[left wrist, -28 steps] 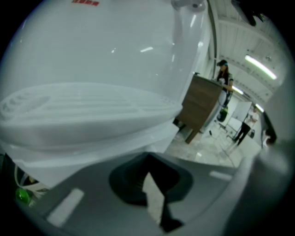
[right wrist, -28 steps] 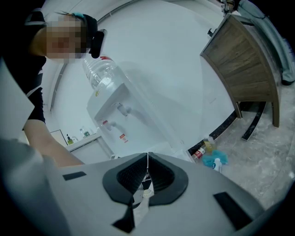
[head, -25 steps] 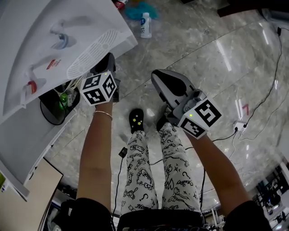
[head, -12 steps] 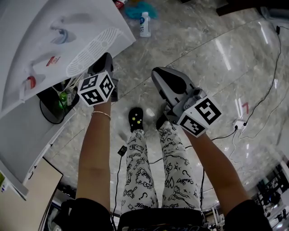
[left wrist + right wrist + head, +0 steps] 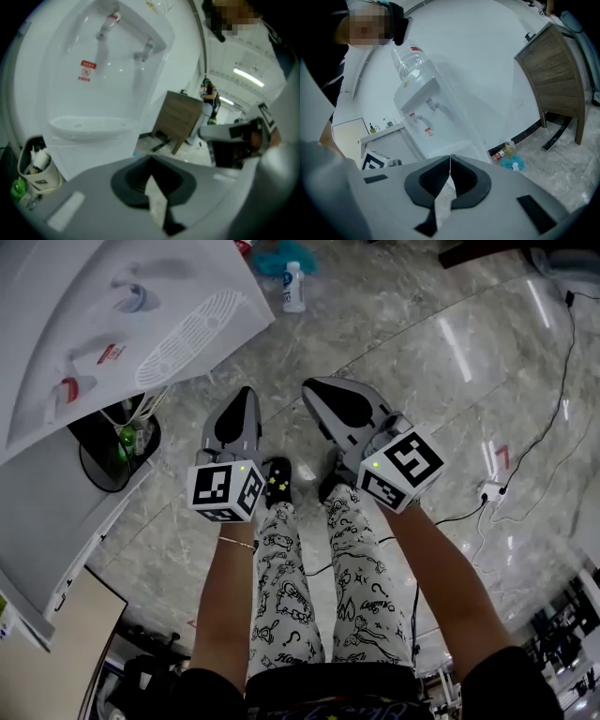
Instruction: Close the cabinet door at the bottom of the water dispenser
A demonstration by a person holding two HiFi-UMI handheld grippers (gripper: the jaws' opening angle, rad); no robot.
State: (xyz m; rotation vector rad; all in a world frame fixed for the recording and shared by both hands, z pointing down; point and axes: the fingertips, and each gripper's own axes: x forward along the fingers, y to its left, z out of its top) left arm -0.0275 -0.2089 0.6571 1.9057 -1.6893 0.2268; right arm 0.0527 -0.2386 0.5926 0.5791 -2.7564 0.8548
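Head view: we list a white water dispenser point(image 5: 141, 324) at upper left. Its white cabinet door point(image 5: 56, 517) adjoins a black bin point(image 5: 98, 460) holding white cables.

Left gripper view: red sticker point(image 5: 86, 71), unreadable. Left gripper point(image 5: 151, 168) jaws together, empty.

Right gripper view: right gripper point(image 5: 450, 163) likewise.

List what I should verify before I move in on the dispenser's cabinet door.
1. Empty left hand-held gripper: ok, jaws together, nothing between them.
2. Empty right hand-held gripper: ok, jaws together, nothing between them.
3. Left camera aimed at the dispenser: ok, taps and drip tray fill its view.
4. Cabinet door open or shut: cannot tell, its edges are unclear in every view.
5. Bin apart from both grippers: ok, it stands by the dispenser's base, left of the left one.
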